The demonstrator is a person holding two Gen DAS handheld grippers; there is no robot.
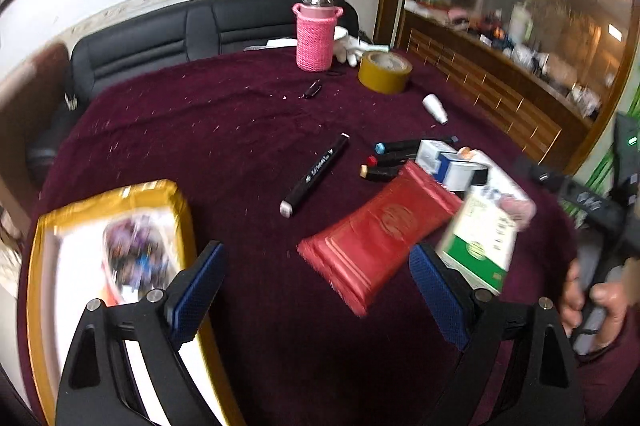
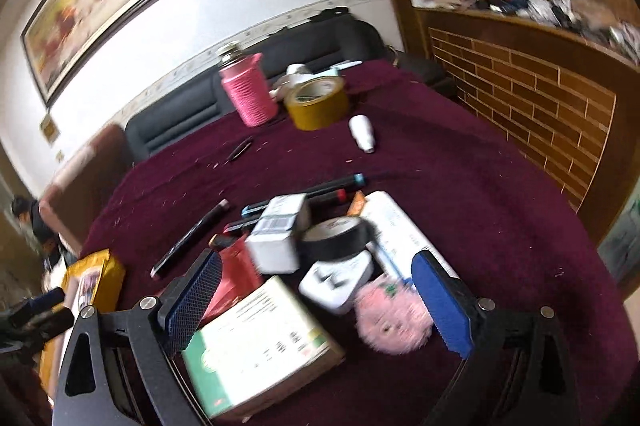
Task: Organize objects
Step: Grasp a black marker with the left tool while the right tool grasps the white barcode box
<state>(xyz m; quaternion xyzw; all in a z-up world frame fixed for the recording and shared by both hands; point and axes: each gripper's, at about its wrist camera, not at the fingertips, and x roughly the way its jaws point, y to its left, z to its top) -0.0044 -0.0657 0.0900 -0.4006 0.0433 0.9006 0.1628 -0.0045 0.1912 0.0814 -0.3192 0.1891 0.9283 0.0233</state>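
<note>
My left gripper [image 1: 316,258] hangs open over the maroon tablecloth [image 1: 200,129], nothing between its blue pads. A red pouch [image 1: 380,230] lies just ahead of it, and a green-and-white box [image 1: 480,238] by its right finger. A yellow-edged packet [image 1: 112,246] sits under its left finger. My right gripper [image 2: 318,262] is open above a heap: the green-and-white box [image 2: 260,342], a white plug [image 2: 336,282], a pink fluffy toy [image 2: 394,322], a black tape roll [image 2: 336,238] and a small white box [image 2: 276,234]. A black marker [image 1: 316,175] lies apart from several coloured markers [image 1: 394,157].
At the far side stand a bottle in a pink knitted sleeve [image 1: 315,33], a yellow tape roll [image 1: 385,71] and a small white bottle [image 1: 436,107] on its side. A black sofa [image 1: 160,45] runs behind the table, a brick-fronted counter [image 2: 540,97] to the right. A hand [image 1: 592,306] holds the other gripper.
</note>
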